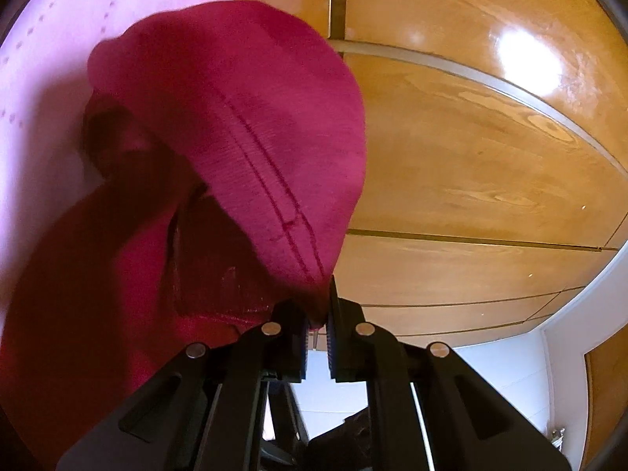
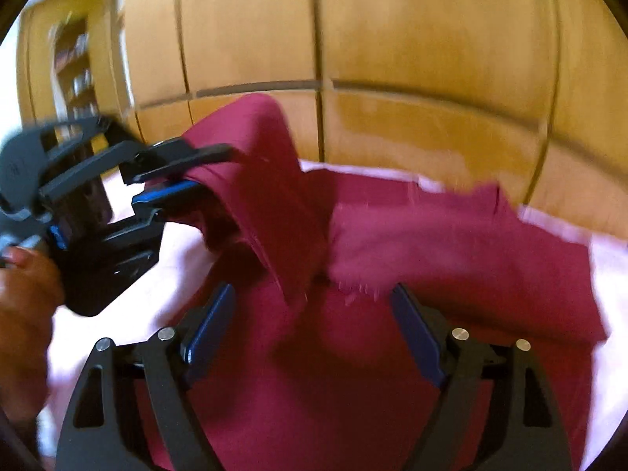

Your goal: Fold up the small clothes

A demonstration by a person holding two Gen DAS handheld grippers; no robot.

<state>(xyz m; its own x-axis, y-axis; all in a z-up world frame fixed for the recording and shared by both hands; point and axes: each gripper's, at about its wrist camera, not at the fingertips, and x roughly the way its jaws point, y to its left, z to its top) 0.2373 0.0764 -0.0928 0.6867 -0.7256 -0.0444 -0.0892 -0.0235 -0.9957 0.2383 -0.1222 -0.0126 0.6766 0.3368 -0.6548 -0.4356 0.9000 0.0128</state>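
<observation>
A dark red garment (image 2: 451, 243) lies spread on a pale pink sheet (image 2: 117, 286). My left gripper (image 1: 317, 316) is shut on a stitched edge of the garment (image 1: 235, 117) and holds that part lifted, so the cloth drapes down to the left. In the right wrist view the left gripper (image 2: 212, 168) comes in from the left, with a fold of red cloth rising to it. My right gripper (image 2: 312, 294) hovers over the middle of the garment, open wide, and no cloth is pinched between its blue pads (image 2: 416, 333).
Glossy wooden wardrobe panels (image 2: 392, 39) stand right behind the sheet (image 1: 59, 59). A person's hand (image 2: 23, 294) holds the left gripper at the left edge. A shelf (image 2: 74, 62) shows at the far left, blurred.
</observation>
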